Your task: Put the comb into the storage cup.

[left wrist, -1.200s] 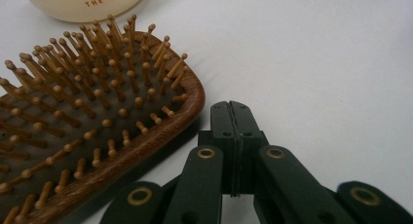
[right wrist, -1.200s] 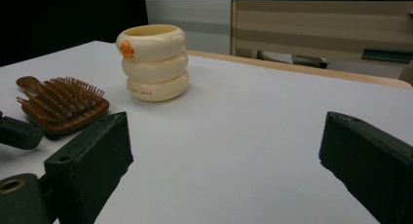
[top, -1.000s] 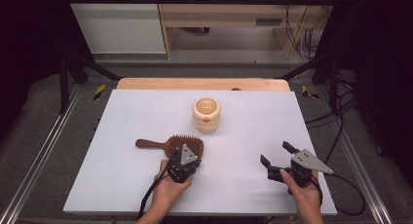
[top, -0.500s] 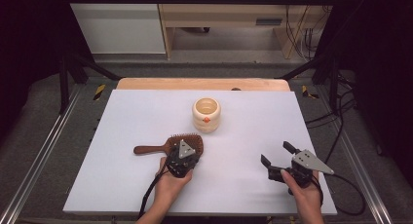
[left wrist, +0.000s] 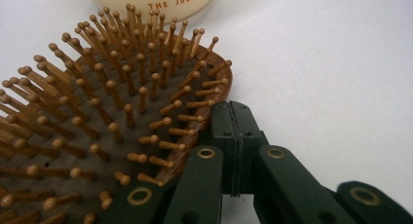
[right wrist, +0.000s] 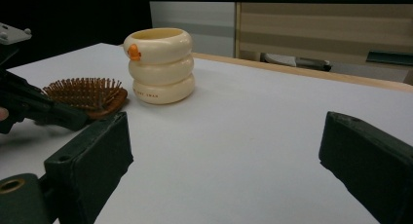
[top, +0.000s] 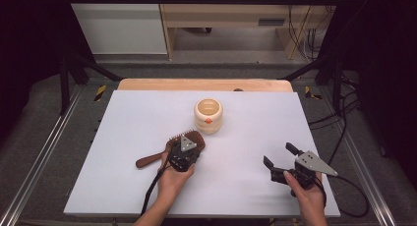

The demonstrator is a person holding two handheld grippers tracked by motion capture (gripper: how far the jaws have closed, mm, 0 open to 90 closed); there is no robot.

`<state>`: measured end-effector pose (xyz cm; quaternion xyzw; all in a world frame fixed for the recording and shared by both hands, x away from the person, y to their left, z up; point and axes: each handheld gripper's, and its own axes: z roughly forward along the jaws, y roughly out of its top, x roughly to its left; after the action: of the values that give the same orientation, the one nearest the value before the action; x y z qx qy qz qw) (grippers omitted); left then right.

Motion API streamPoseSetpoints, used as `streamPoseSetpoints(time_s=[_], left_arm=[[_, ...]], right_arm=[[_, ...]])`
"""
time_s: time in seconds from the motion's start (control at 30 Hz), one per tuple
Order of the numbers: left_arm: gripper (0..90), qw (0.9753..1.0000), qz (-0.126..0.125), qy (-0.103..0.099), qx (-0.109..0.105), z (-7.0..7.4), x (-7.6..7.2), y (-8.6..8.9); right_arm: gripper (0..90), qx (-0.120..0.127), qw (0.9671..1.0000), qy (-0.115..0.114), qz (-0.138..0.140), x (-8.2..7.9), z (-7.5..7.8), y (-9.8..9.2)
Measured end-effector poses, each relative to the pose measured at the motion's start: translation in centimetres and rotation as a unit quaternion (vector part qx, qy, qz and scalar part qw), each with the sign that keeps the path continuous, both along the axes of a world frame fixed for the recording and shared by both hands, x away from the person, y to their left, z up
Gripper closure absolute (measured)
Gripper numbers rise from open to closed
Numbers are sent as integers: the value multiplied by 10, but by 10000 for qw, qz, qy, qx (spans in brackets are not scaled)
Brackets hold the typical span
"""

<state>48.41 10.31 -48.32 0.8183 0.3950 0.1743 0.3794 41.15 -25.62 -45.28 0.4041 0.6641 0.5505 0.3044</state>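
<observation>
a: why is the left gripper (top: 184, 150) sitting right over the brown wooden paddle hairbrush with wooden pin bristles (top: 172, 146)?

b: it looks like a grab at the edge. in the left gripper view the two jaws are pressed together at the rim of the brush head (left wrist: 122, 112), with no gap between them. whether they actually pinch the wood i can't tell, because the rim runs just beside the tips rather than plainly between them.

a: and where does the brush lie?

b: flat on the white table top (top: 123, 118), bristles up, handle pointing toward the person's left, head near the cream ringed ceramic cup with a small orange duck bill (top: 208, 116), but not touching it.

a: anything in that cup?

b: from the high view the inside looks bare and pale; nothing sticks out above the rim. the right gripper view shows it upright, opening upward (right wrist: 158, 65).

a: the right gripper (top: 281, 162)?

b: spread wide, resting low near the front right of the table, well apart from brush and cup. i'd judge it is waiting its turn.
</observation>
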Motion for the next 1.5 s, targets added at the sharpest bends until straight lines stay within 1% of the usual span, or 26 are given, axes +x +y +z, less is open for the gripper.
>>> streamPoseSetpoints(time_s=[0.13, 0.3, 0.47, 0.6, 0.63, 1.1, 1.27, 1.5], left_arm=[[900, 10000, 36, 20, 19, 0, 2, -1], [900, 9999, 102, 37, -13, 0, 6, -2], [900, 9999, 158, 45, 27, 1, 10, -3], [900, 9996, 249, 90, -37, 2, 14, -4], [900, 9996, 259, 98, -25, 3, 15, -5], [900, 9991, 406, 80, 40, 4, 23, -9], [900, 9989, 459, 84, 9, 3, 25, -10], [900, 9987, 490, 102, 20, 4, 27, -10]], right_arm=[[51, -18, 10000, 7, 14, 0, 0, 0], [51, -25, 10000, 24, 16, 1, -1, 1], [51, -25, 10000, 29, 22, 1, -1, 1], [51, -40, 10000, 36, 25, 1, -2, 1], [51, -41, 10000, 38, 30, 1, -2, 1], [51, -38, 10000, 58, 58, 2, -3, 1], [51, -40, 10000, 62, 65, 2, -3, 1], [51, -23, 9999, 83, 58, 2, -3, 2]])
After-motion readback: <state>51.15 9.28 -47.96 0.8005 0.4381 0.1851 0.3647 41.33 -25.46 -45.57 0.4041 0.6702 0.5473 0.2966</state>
